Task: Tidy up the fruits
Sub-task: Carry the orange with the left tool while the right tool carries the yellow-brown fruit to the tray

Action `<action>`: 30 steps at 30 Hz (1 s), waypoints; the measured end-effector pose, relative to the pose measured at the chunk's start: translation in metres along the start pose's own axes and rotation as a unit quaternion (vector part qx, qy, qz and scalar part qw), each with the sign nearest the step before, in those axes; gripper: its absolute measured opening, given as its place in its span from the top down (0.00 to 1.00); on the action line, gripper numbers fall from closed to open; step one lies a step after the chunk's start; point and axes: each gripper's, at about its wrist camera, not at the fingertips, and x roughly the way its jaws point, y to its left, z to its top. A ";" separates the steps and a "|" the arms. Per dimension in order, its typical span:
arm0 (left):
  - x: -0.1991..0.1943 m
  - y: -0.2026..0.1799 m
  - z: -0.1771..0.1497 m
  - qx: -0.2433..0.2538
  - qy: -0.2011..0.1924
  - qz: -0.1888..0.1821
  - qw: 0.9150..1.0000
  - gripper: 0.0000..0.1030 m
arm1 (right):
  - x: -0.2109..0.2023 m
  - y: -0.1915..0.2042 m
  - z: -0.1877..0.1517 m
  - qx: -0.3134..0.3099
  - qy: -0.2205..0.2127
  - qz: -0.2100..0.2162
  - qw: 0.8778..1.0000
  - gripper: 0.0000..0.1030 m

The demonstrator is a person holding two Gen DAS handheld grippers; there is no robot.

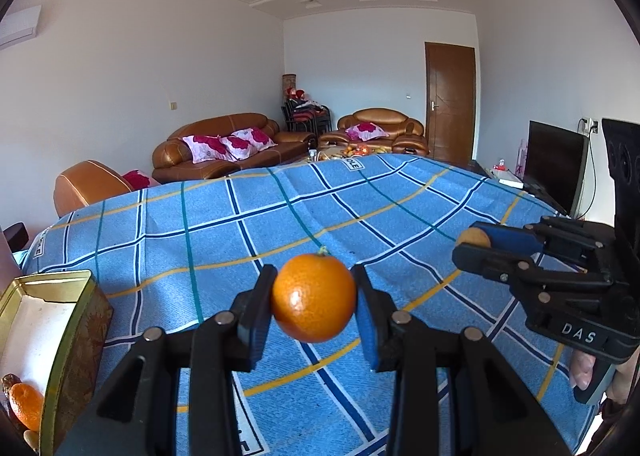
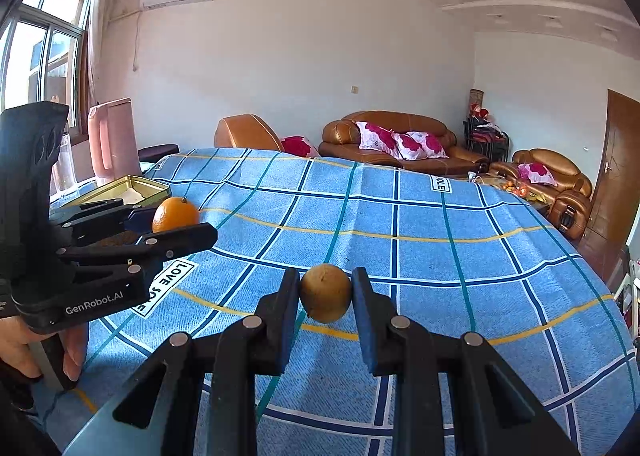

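Observation:
My left gripper is shut on an orange and holds it above the blue checked cloth. In the right wrist view the left gripper shows at the left with the orange. My right gripper is shut on a small brown kiwi-like fruit, also above the cloth. In the left wrist view the right gripper shows at the right with the brown fruit. A gold tin box stands open at the left, another orange beside it.
The tin box lies at the cloth's far left in the right wrist view, with a pink jug behind it. Brown sofas stand beyond the table. A TV stands at the right.

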 end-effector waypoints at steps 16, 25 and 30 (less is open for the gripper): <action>-0.017 0.005 -0.004 -0.009 -0.021 0.010 1.000 0.62 | -0.018 0.007 -0.001 -0.019 -0.044 -0.013 0.999 0.72; -0.020 0.006 -0.005 -0.011 -0.023 0.011 1.000 0.62 | -0.019 0.009 -0.001 -0.012 -0.052 -0.003 0.999 0.72; -0.022 0.008 -0.006 -0.014 -0.023 0.012 1.000 0.62 | -0.019 0.014 0.000 -0.014 -0.056 0.003 0.998 0.72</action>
